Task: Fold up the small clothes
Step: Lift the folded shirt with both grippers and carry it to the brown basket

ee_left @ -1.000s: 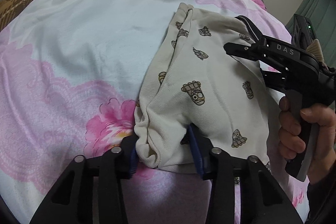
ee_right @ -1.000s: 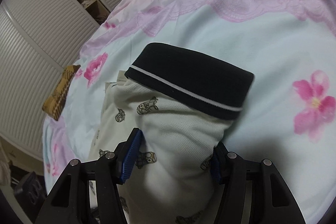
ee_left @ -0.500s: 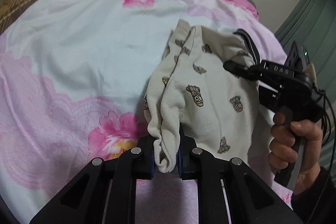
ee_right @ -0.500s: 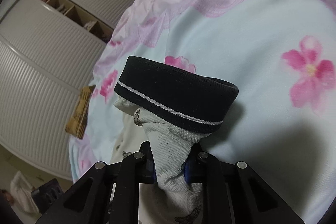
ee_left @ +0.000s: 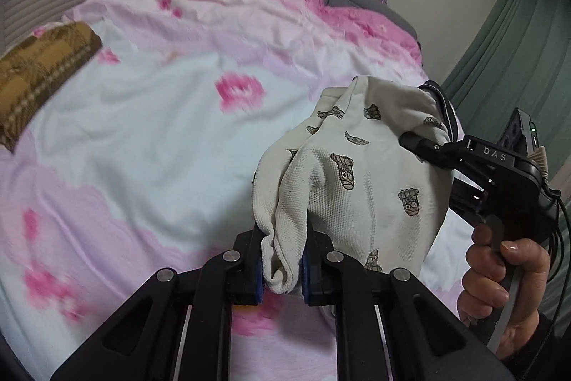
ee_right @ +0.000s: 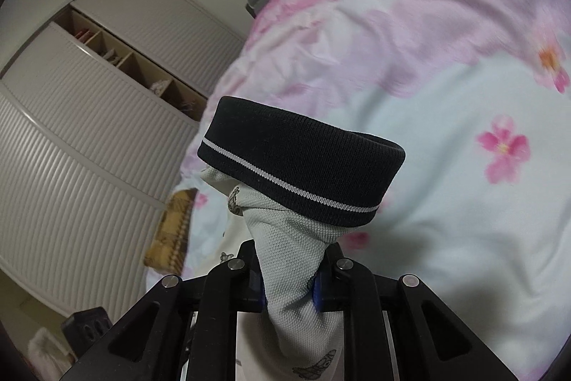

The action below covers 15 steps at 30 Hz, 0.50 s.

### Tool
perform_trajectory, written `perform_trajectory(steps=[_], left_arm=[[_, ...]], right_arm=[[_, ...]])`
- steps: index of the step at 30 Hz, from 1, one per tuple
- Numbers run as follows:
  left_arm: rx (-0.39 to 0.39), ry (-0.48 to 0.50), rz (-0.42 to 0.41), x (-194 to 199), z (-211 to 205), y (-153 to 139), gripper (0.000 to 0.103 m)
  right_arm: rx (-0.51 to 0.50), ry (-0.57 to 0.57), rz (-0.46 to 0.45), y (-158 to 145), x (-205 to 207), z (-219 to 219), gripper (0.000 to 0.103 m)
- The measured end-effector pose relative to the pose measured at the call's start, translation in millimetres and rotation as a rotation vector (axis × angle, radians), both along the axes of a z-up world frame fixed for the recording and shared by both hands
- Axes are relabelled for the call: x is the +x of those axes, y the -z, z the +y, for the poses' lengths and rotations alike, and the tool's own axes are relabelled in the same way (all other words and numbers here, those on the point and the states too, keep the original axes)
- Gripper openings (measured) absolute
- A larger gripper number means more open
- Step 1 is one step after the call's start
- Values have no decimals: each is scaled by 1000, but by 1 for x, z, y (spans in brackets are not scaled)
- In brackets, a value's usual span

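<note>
In the left wrist view, our left claw (ee_left: pixel 282 268) pinches a bunched edge of the cream printed shorts (ee_left: pixel 360 181), lifted above the floral bed (ee_left: pixel 150 131). In the right wrist view, our right claw (ee_right: pixel 289 281) clamps fabric below the dark waistband (ee_right: pixel 303 163).

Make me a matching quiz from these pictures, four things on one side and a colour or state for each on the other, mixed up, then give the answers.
Things:
1. waistband
2. left gripper
3. curtain
4. folded blanket

Colour or state:
A. brown and tan check, lying at the bed's edge
B. dark with a thin white stripe
C. green, hanging by the wall
D. shut on the cream printed shorts

Pairs: 1-B, 2-D, 3-C, 4-A
</note>
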<state>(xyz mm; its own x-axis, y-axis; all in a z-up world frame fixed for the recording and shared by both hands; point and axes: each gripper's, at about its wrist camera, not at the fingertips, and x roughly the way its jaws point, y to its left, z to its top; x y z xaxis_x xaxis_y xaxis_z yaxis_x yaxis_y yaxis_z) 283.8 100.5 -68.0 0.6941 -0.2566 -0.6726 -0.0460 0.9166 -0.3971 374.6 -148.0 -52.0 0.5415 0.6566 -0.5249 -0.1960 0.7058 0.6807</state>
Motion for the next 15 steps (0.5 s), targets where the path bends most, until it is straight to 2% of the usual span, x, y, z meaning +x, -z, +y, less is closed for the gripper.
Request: perform_trajectory(steps=[7,12,15], left_arm=[[10,-82,-28,-9,98,-30,16],[34,-168,-28,-6,187,-44,16],[53,-235,-29,-2,249,-51,16]], right_arm=[[9,-76,-32,-32,20,99,18],[19,-149,-32,-45,58,192,18],[4,-210,-39,-51,66,265,18]])
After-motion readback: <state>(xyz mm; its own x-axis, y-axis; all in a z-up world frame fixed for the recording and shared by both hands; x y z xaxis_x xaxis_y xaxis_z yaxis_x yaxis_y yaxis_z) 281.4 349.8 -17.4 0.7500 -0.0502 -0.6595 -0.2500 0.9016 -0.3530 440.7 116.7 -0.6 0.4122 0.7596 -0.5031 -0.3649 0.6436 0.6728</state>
